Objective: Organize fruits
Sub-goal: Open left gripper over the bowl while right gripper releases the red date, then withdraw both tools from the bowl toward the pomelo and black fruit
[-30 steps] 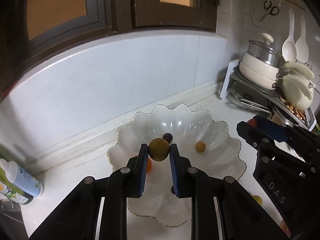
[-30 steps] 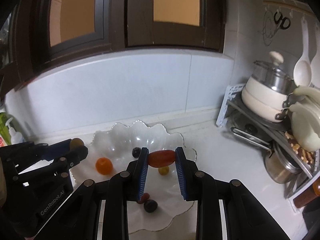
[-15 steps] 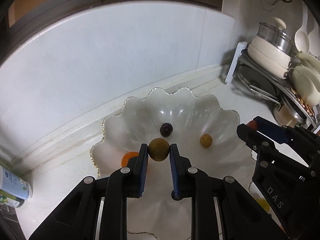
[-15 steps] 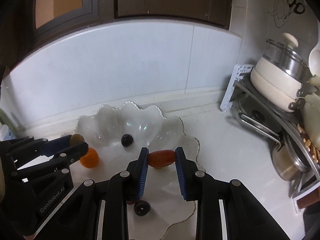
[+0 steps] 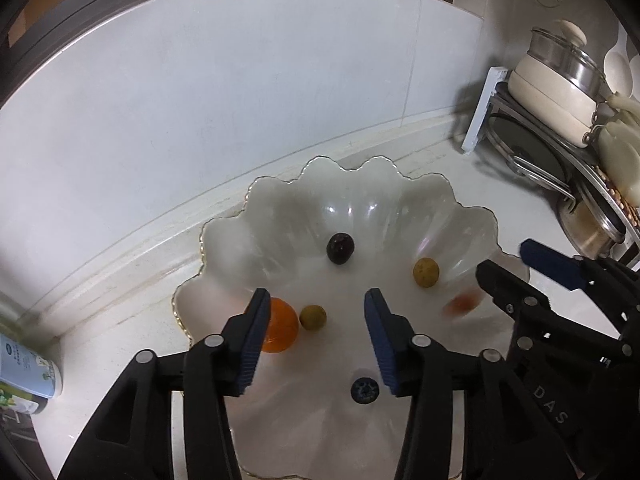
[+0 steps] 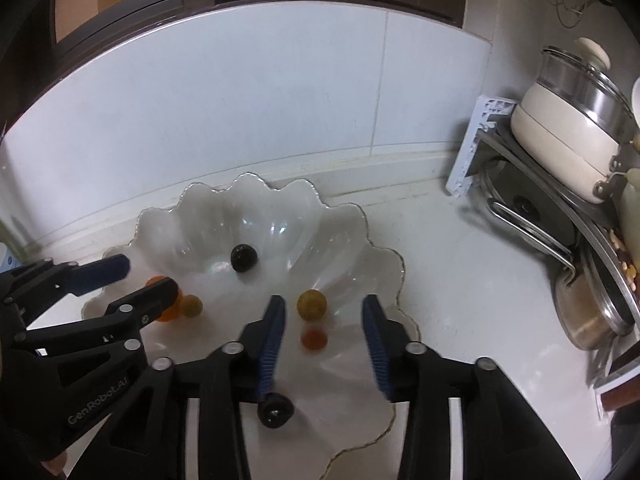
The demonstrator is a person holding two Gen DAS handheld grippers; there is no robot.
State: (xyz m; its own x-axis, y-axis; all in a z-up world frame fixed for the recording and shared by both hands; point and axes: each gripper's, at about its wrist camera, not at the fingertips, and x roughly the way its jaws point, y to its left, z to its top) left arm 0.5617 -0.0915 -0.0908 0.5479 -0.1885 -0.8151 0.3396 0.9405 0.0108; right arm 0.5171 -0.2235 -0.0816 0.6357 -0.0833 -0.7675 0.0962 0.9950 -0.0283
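A white bench point(image 5: 460, 176) under a tiled wall carries a scalloped white bowl point(image 5: 280, 208) at frame centre. The left hand-held gripper point(image 5: 316, 320) hangs over it, its jaws just opened and empty; a small yellow-green fruit point(image 5: 313, 317) lies in the bowl below, beside an orange fruit point(image 5: 282, 330). The right hand-held gripper point(image 6: 323, 322) has likewise just spread apart, with a blurred red fruit point(image 6: 314, 339) loose in the bowl beneath it. A dark fruit point(image 6: 244, 258) sits above centre.
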